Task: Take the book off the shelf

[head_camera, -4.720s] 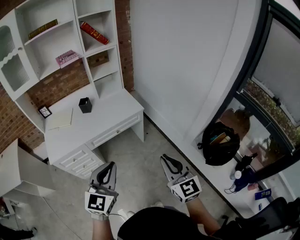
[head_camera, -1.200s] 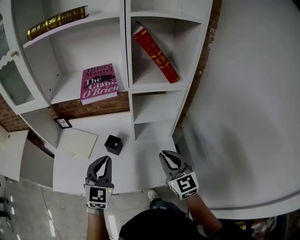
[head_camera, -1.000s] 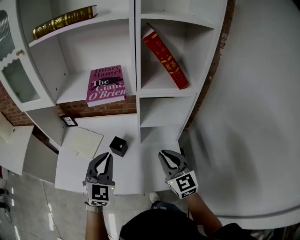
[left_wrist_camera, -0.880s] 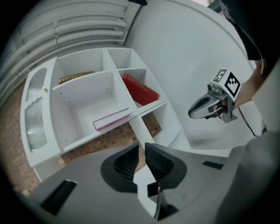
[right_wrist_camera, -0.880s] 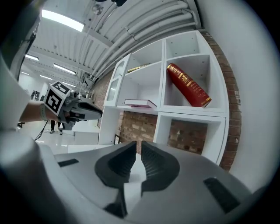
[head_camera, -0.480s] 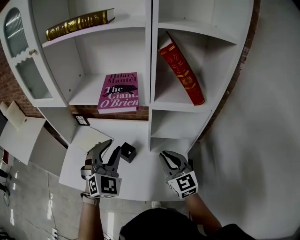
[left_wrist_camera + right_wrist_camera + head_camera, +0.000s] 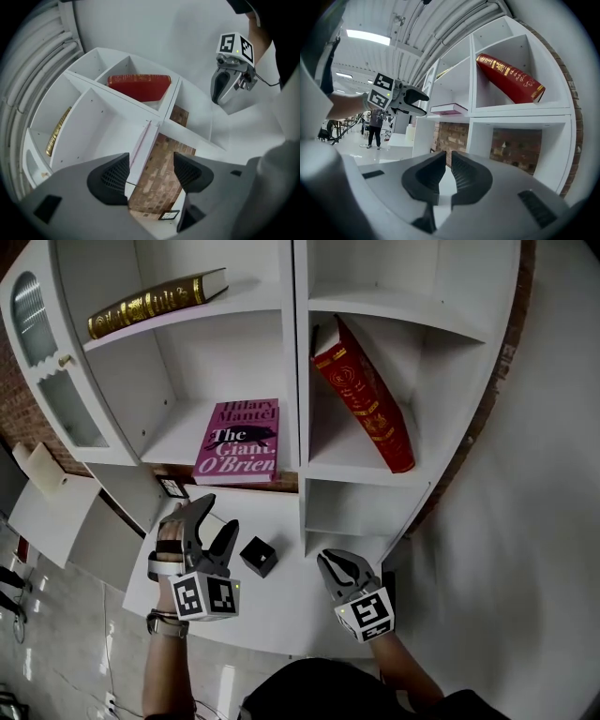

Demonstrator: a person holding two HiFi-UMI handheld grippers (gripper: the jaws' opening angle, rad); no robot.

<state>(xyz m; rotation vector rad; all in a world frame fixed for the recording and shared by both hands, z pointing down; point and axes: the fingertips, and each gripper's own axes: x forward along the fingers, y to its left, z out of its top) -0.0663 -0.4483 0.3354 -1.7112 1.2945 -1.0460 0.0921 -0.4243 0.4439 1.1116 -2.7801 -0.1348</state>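
Pink book (image 7: 239, 442) lay flat on the shelf (image 7: 178, 432), left gripper (image 7: 217, 514) jaws had just been spreading wide, nothing between them, right gripper (image 7: 331, 562) jaws nearly together, empty

White shelf (image 7: 298, 352) setting off red, pink and gold

The red book (image 7: 366, 399) is showing gold ornament and gold bands; the pink book (image 7: 239, 442) is carrying white and black lettering; the dark book (image 7: 155, 304) is gleaming with gold print along its spine. A black box (image 7: 258, 556) is standing out against the white surface (image 7: 281, 610). Red-brown brick (image 7: 450, 133) with pale joints is showing behind. The left hand-held gripper (image 7: 216, 517) and right hand-held gripper (image 7: 328, 561) are showing grey bodies, black ribbed pads and white cubes with black square markers.
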